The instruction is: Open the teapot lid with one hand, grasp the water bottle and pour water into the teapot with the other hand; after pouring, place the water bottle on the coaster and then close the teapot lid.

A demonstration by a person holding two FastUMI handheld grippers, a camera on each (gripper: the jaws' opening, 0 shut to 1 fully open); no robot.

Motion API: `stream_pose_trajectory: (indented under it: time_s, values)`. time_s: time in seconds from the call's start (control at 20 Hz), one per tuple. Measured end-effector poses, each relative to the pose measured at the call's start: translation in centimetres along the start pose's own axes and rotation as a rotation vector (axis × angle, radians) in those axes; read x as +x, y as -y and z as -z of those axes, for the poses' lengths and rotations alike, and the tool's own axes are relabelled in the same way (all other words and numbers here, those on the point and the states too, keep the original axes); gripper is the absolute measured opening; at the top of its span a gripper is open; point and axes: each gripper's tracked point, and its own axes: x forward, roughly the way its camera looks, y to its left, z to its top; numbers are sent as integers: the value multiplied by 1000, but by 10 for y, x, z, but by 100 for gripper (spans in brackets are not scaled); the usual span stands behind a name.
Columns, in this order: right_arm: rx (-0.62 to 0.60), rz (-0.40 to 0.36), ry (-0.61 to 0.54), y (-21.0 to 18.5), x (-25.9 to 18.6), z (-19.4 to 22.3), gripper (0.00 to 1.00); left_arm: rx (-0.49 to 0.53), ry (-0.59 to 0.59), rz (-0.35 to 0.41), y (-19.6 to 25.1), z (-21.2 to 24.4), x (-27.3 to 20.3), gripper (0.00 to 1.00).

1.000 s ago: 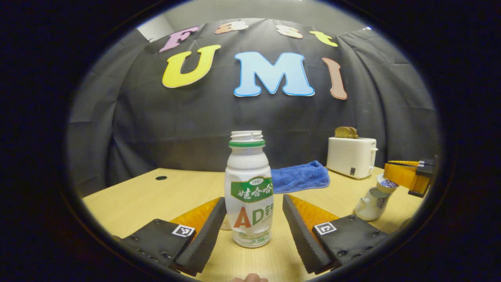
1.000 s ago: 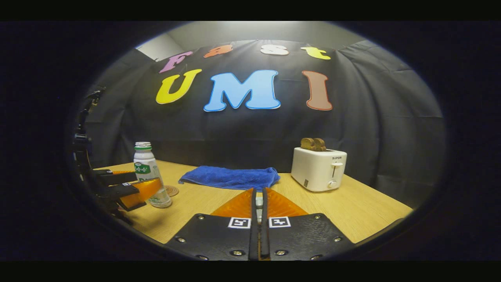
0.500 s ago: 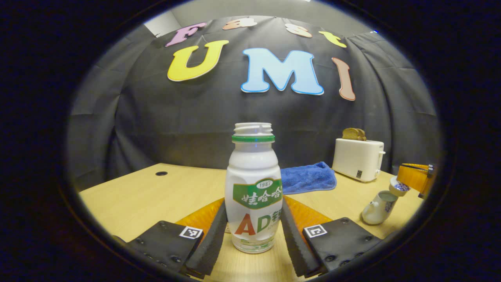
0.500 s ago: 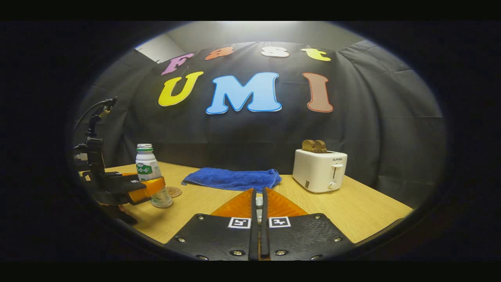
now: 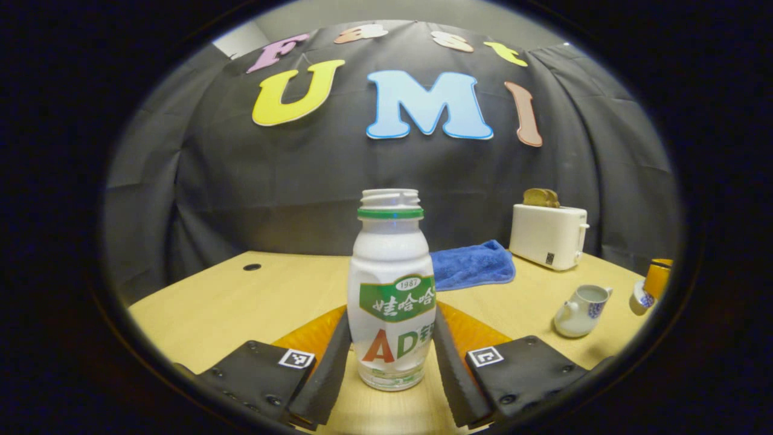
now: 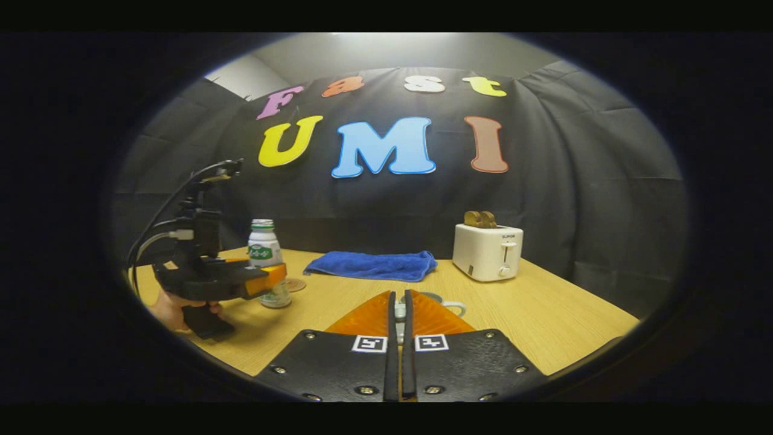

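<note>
Clamping the uncapped water bottle (image 5: 391, 290) from both sides, the left gripper (image 5: 391, 362) holds it upright on the table (image 5: 241, 296). The right gripper (image 6: 399, 317) has its fingers pressed together on the teapot lid (image 5: 641, 298), held beside the open teapot (image 5: 578, 310). Farther back lie a blue towel (image 5: 473, 272) and a toaster (image 5: 548, 235).

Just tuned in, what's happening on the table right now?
The left tongs are closed around the uncapped water bottle, which stands upright on the table. The right tongs are shut on the teapot lid, held off to the side of the open teapot. No pouring yet. The coaster lies beside the bottle.
</note>
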Motion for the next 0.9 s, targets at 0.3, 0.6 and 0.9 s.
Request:
stream_pose_trajectory:
  time_s: [0.3, 0.6, 0.9]
  values:
    - [41, 10, 4, 3, -50, 3, 2, 163, 9, 37, 28, -10, -3, 80]
    - [72, 48, -32, 17, -76, 18, 2, 342, 5, 91, 65, -10, 4, 73]
    - [85, 56, -48, 22, -88, 26, 2, 563, 39, 81, 87, -16, 8, 75]
